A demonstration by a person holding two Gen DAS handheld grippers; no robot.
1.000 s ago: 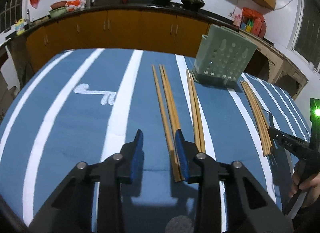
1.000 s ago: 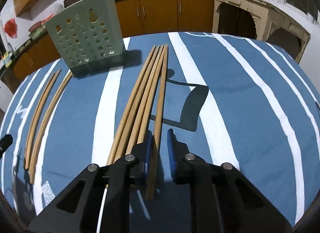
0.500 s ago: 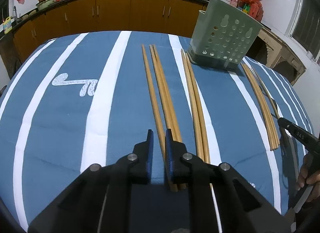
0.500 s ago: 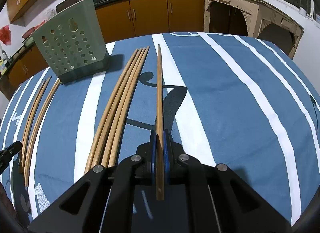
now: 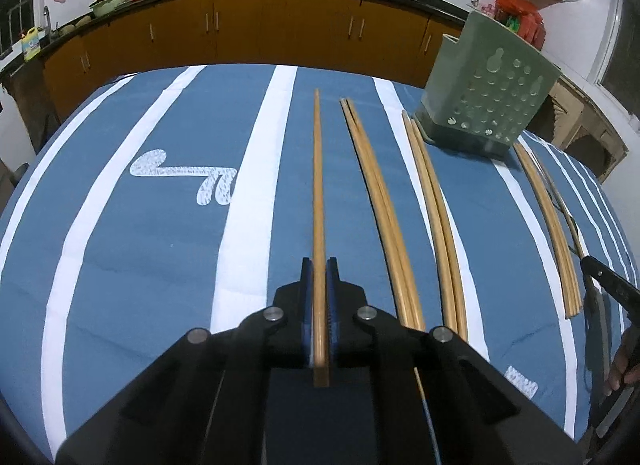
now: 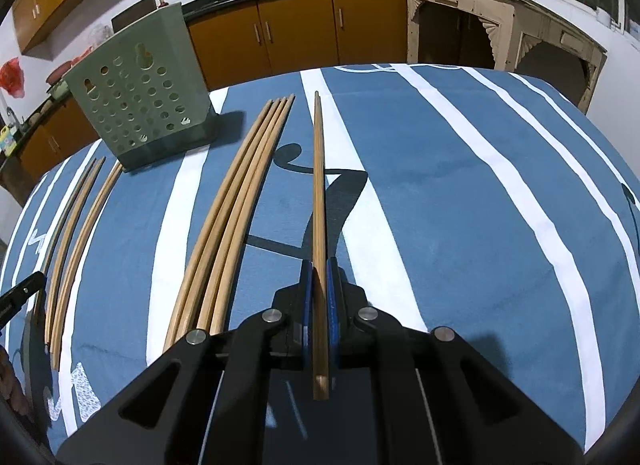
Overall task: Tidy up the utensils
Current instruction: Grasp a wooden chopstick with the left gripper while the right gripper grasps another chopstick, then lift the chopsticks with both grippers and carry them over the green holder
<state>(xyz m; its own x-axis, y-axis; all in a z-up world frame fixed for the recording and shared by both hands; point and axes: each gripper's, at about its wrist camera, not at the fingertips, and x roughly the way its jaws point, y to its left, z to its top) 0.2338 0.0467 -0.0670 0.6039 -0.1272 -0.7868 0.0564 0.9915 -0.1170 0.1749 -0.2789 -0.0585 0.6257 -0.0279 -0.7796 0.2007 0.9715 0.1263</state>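
Over the blue striped tablecloth (image 5: 120,265), my left claw (image 5: 319,305) and right claw (image 6: 319,305) each pinch one chopstick (image 5: 318,193), so I should lift level toward the green holder (image 5: 486,105).

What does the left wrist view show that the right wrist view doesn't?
Left wrist only: the left tool shut on one chopstick, and a white arrow mark on the cloth. Right wrist only: the right tool shut on another chopstick, and four chopsticks lying together beside it. Both: the green perforated holder and the blue striped cloth.
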